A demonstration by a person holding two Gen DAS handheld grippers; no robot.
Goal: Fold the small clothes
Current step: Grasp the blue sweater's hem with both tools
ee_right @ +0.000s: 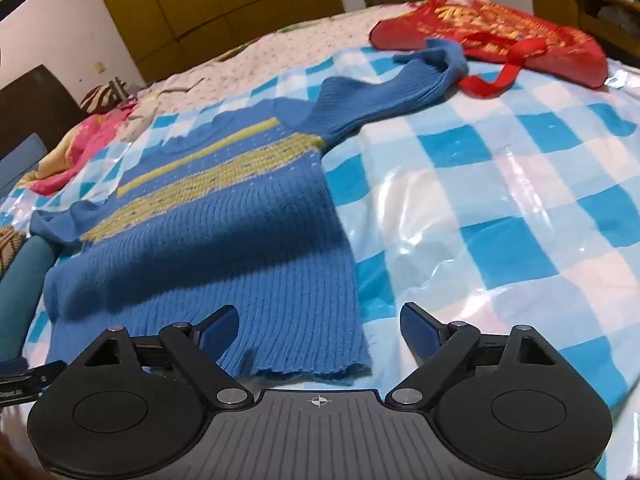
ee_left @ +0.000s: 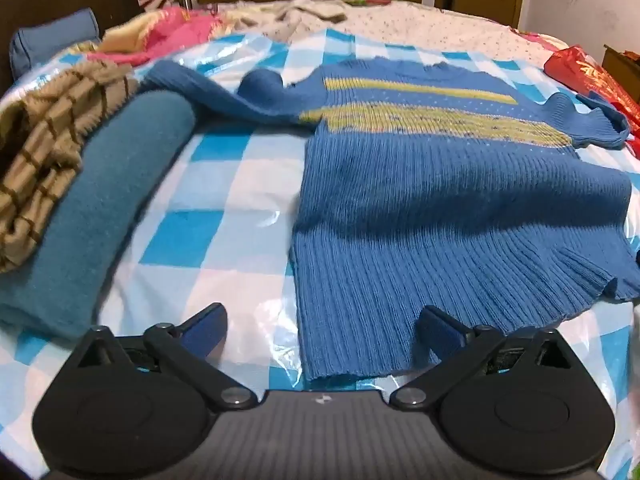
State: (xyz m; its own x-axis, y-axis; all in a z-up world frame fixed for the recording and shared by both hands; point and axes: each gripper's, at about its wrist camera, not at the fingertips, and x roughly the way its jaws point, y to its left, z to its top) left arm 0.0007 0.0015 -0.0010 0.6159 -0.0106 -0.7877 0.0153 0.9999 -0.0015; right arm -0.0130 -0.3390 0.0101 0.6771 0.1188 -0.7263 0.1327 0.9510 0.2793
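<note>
A small blue ribbed sweater (ee_left: 440,208) with yellow-green chest stripes lies flat on a blue-and-white checked sheet (ee_left: 224,184), hem towards me, both sleeves spread out. My left gripper (ee_left: 322,328) is open, its fingers straddling the hem's left corner, nothing held. In the right wrist view the same sweater (ee_right: 224,240) lies left of centre, one sleeve (ee_right: 400,88) stretched towards a red bag. My right gripper (ee_right: 320,328) is open over the hem's right corner, empty.
A folded teal garment (ee_left: 104,208) and a tan checked one (ee_left: 52,152) are stacked at the left. A pink blanket (ee_left: 168,36) lies behind. A red carrier bag (ee_right: 500,36) sits at the far right. The checked sheet (ee_right: 500,200) is plastic-covered, on a bed.
</note>
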